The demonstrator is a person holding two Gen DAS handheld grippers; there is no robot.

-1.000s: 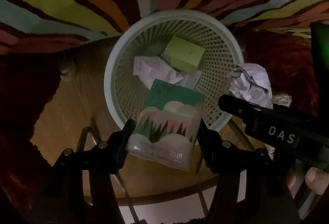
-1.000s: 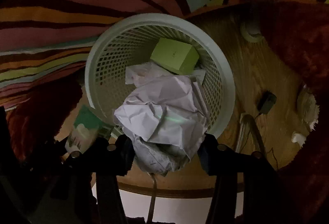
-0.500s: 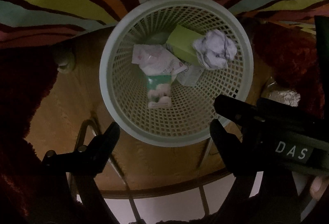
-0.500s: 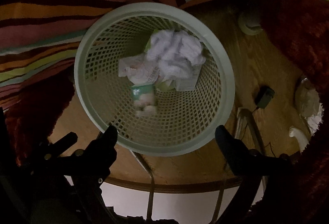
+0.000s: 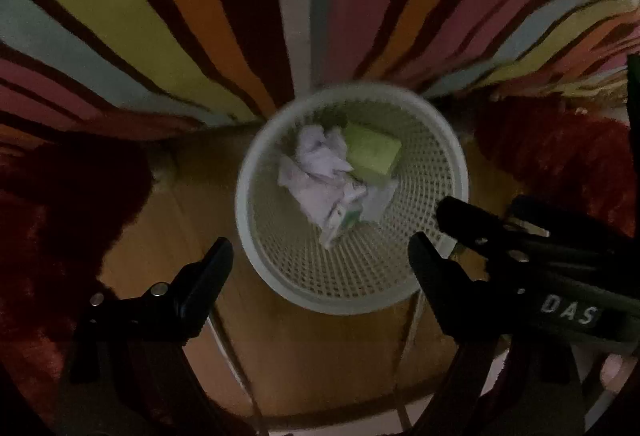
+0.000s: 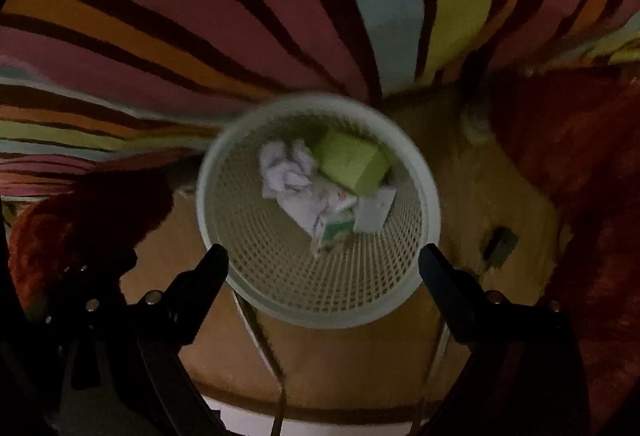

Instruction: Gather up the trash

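A pale mesh waste basket [image 5: 448, 164] stands on the wooden floor, and it shows in the right wrist view too [image 6: 430, 204]. Inside lie a crumpled white paper ball [image 5: 320, 152] [image 6: 286, 166], a green box [image 5: 372, 154] [image 6: 352, 162], a tissue pack with a green print [image 6: 338, 230] and other white paper. My left gripper [image 5: 320, 256] is open and empty above the basket's near rim. My right gripper [image 6: 324, 262] is open and empty above the basket; it also shows at the right of the left wrist view [image 5: 500, 232].
A striped multicoloured rug [image 5: 200, 16] lies beyond the basket. Dark red shaggy rugs [image 6: 580, 156] flank the wooden floor [image 5: 320, 348]. A small dark plug [image 6: 498, 242] lies on the floor at right. Thin metal legs or cables run under the grippers.
Both grippers opened and let go: the tissue pack and the paper ball dropped into the basket. Since then both grippers have risen, so the basket looks smaller.
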